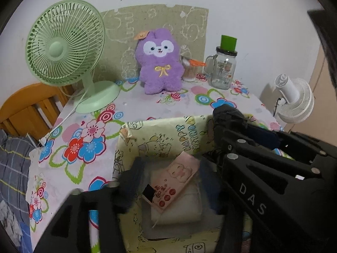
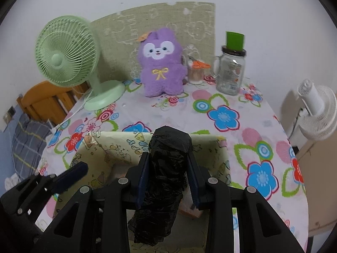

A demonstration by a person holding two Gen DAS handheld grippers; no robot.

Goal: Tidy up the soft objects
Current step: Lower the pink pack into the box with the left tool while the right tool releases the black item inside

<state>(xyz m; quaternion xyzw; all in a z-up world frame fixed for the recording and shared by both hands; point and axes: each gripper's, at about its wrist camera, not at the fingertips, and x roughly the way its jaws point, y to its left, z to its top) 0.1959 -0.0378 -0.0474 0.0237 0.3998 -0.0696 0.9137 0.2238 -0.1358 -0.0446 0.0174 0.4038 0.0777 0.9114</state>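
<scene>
Left tool [image 2: 84, 167]: spread, holding nothing, its fingers hanging over the left side of the paper-covered box [image 1: 160, 135]. Inside, just ahead of it, a pink packet [image 1: 179, 179] lies tilted on a white pad [image 1: 179, 208].

Right tool [image 2: 167, 168]: pinching a black plastic roll [image 2: 166, 177] above the box. You grip the roll at mid-length; its crinkled film could slide between the pads, or the loose lower end could snag the near wall if you lower it.
</scene>
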